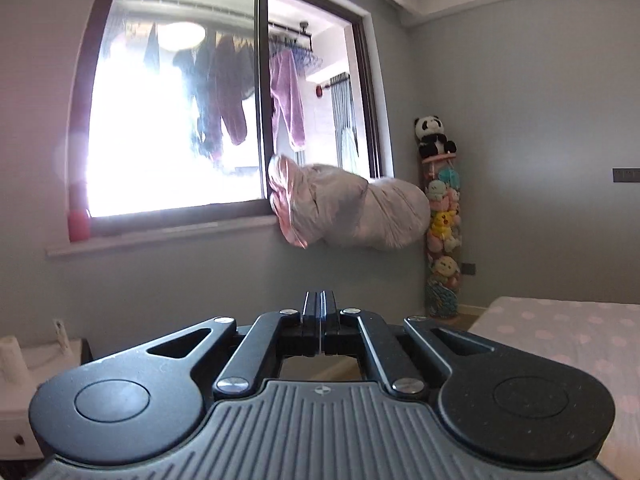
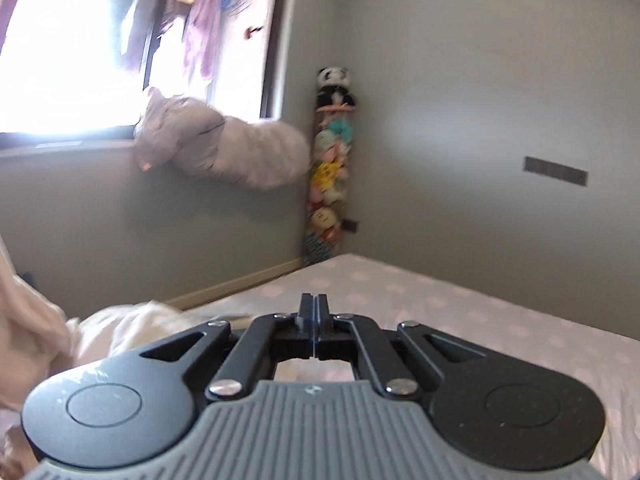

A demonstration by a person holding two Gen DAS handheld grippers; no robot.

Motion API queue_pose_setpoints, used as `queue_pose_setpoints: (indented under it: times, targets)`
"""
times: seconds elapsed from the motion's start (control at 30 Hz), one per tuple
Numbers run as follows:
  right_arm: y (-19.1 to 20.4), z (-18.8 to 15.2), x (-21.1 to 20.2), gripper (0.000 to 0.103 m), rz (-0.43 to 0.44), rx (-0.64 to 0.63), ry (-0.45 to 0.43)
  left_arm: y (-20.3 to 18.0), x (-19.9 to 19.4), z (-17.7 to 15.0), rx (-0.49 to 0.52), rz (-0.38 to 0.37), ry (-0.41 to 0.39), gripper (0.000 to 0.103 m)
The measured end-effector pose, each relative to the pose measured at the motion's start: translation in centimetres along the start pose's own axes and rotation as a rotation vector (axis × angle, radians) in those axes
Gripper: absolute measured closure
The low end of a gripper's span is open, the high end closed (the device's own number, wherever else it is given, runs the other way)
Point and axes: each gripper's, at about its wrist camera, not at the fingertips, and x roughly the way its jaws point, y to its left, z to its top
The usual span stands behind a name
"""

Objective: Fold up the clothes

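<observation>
A bunched pale pink-grey garment (image 1: pixel 348 208) shows in front of the window's lower right corner, slightly blurred, and I see nothing under it; it is far ahead of both grippers. The right wrist view shows the same bundle (image 2: pixel 224 148). My left gripper (image 1: pixel 321 300) is shut, its fingers pressed together with nothing between them, and it points roughly level at the wall under the window. My right gripper (image 2: pixel 316 304) is also shut and holds nothing, above the bed. More pale pink cloth (image 2: pixel 44 320) lies crumpled at the left, beside the right gripper.
The bed with a pink dotted sheet (image 2: pixel 460 312) fills the lower right. A tall column of plush toys (image 1: pixel 442 232) topped by a panda stands in the room's corner. A white bedside unit (image 1: pixel 24 380) sits at the left, under the window sill (image 1: pixel 160 236).
</observation>
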Motion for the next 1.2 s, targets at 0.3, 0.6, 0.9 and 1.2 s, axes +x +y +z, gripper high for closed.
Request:
queue_pose_setpoints:
  times: [0.3, 0.6, 0.9, 1.2]
  targets:
    - [12.7, -10.5, 2.5, 0.041, 0.408, -0.155, 0.209, -0.6, 1.5, -4.2, 0.033, -0.195, 0.358, 0.078]
    - [19.7, -16.4, 4.4, 0.02, 0.453, -0.454, 0.283, -0.9, 2.4, -18.8, 0.013, -0.246, 0.727, 0.043]
    - [21.3, -17.5, 6.2, 0.085, 0.342, -0.515, 0.242, -1.3, 0.2, -26.7, 0.058, -0.196, 0.881, 0.065]
    - [16.5, -10.2, 5.1, 0.103, 0.117, -0.412, 0.026, 1.2, 1.2, -23.7, 0.016, -0.127, 0.836, 0.09]
